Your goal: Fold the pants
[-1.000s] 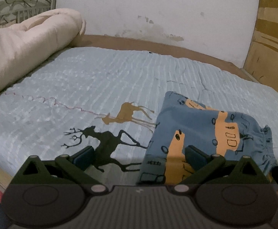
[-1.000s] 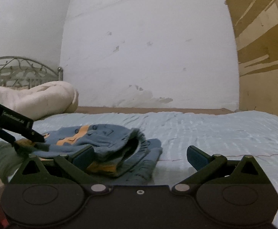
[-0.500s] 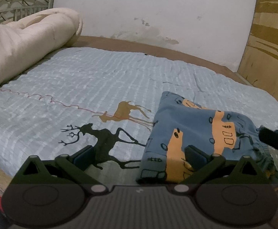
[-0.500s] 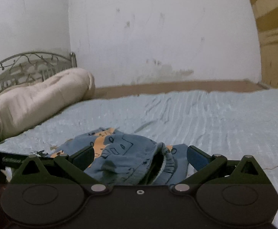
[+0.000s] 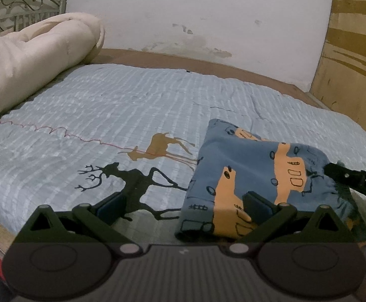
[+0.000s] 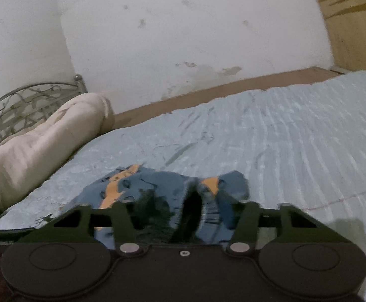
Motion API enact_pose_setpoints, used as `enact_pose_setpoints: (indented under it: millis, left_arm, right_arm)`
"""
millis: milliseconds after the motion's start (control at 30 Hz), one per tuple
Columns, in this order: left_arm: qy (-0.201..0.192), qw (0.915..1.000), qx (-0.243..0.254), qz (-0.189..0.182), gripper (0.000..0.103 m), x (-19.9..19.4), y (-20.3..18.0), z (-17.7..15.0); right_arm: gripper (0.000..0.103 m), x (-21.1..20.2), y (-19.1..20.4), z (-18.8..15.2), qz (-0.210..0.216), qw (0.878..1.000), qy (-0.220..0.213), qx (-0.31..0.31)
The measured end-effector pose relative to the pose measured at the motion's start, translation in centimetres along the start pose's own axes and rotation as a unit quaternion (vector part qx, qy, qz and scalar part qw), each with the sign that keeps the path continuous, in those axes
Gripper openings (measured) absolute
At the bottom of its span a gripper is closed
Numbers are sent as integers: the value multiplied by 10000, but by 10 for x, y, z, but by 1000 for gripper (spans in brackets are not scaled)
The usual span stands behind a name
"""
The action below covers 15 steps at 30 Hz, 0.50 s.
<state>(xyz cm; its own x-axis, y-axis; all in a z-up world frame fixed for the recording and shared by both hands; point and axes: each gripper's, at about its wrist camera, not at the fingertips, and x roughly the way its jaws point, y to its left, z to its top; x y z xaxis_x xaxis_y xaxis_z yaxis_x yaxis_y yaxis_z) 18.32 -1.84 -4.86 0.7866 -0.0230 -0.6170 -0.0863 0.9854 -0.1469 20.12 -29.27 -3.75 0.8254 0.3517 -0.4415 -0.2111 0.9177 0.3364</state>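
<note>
Blue pants (image 5: 255,176) lie folded, right gripper (image 6: 183,211) closing on their waistband.

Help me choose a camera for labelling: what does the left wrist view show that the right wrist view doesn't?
Only the left wrist view: the deer prints on the bedspread, the open left gripper, and the right gripper reaching the pants from the side. Only the right wrist view: the waist opening head-on, between the right gripper's jaws, which have just been closing; blur hides whether they pinch it. Both: pants, bedspread, rolled blanket, metal headboard, stained wall.
</note>
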Motion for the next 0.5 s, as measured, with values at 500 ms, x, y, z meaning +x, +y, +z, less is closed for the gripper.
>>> enact_pose_setpoints:
  millis: [500]
  left_arm:
    - [-10,10000,55,-57,102,-5,-1,3]
  right_arm:
    - [10,-48,5,7,-374,9984,-430,-23]
